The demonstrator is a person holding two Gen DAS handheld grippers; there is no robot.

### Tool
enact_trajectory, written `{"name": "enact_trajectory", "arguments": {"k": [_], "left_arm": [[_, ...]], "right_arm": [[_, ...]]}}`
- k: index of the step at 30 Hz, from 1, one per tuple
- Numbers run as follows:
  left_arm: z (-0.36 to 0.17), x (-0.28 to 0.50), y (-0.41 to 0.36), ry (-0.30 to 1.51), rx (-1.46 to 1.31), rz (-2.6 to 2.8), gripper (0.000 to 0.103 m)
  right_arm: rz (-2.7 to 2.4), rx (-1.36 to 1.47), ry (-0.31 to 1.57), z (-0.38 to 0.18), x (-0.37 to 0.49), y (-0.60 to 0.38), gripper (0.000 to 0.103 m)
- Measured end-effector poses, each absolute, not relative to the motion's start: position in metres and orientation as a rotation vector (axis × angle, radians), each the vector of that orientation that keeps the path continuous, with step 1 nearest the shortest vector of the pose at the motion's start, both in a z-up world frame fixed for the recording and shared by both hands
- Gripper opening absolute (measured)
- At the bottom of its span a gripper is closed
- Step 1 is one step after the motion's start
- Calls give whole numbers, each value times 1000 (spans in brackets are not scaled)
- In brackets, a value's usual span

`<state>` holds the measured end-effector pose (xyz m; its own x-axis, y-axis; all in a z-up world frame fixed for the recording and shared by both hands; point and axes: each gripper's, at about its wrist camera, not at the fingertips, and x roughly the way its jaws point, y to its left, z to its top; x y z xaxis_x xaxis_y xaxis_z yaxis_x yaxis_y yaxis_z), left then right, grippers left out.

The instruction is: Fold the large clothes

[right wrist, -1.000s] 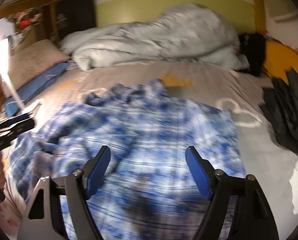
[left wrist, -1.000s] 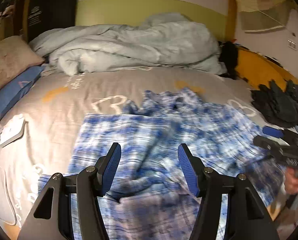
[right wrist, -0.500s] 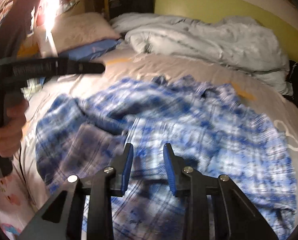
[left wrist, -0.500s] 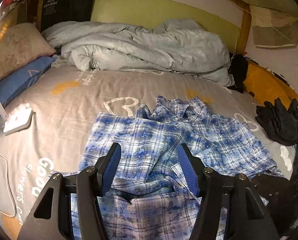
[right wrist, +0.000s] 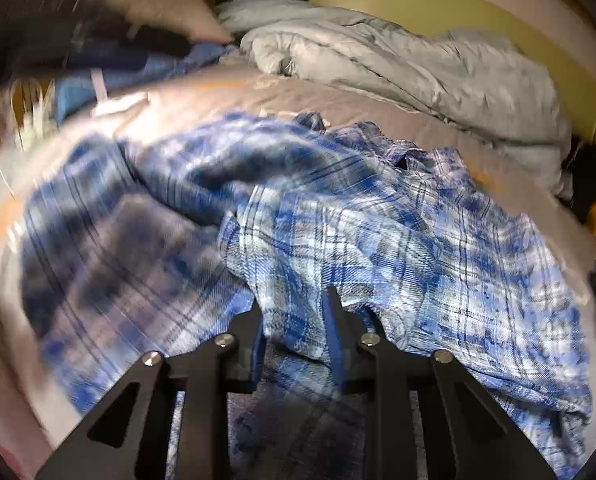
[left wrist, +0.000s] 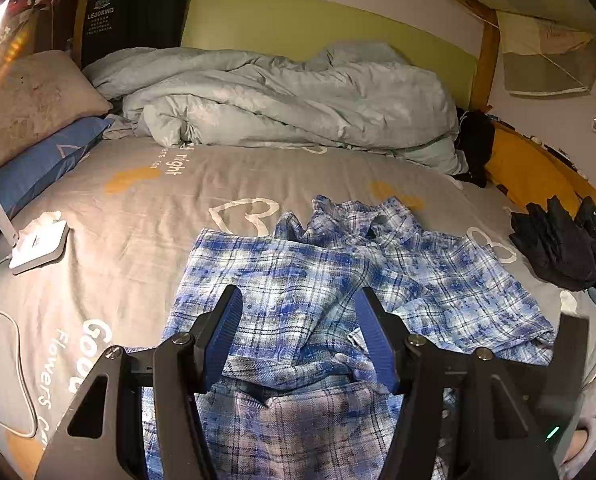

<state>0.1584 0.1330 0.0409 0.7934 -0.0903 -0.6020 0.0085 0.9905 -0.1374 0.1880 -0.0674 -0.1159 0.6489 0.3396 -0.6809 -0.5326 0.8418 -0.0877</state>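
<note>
A blue-and-white plaid shirt (left wrist: 337, 280) lies rumpled across the near half of a bed (left wrist: 138, 208) covered in a grey sheet printed with hearts and lettering, its collar toward the far side and its lower part bunched at the near edge. The left tongs (left wrist: 298, 328) hover just above the shirt's near portion with their blue-padded jaws standing well apart and nothing caught between them. The right tongs (right wrist: 294, 336), seen in a blurred view, have just been closing and their jaws now pinch a raised fold of the plaid cloth, which fills the narrow gap between the pads. A crumpled pale grey-green duvet (left wrist: 290, 100) is heaped along the far side of the bed against a green and white wall. At the left edge a beige pillow (left wrist: 30, 96) rests above a blue pillow (left wrist: 38, 164), and a white lamp base (left wrist: 38, 244) with a trailing cord sits on the sheet well apart from the shirt, its light glaring at the upper left. Dark garments (left wrist: 561, 240) lie in a pile on the right side of the bed, near the shirt's right sleeve but not touching it
</note>
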Motion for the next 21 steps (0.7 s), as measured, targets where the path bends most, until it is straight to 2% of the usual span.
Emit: {"name": "enact_trajectory", "arguments": {"k": [12, 14, 15, 21], "left_arm": [[35, 163, 130, 665, -109, -46, 58], [34, 163, 130, 666, -106, -45, 58], [34, 163, 130, 667, -104, -43, 58], [31, 165, 133, 673, -111, -32, 58]], "right_arm": [[518, -92, 746, -91, 203, -109, 23], [485, -87, 732, -90, 205, -114, 10], [467, -91, 722, -90, 205, -116, 7], [303, -108, 630, -77, 216, -142, 6]]}}
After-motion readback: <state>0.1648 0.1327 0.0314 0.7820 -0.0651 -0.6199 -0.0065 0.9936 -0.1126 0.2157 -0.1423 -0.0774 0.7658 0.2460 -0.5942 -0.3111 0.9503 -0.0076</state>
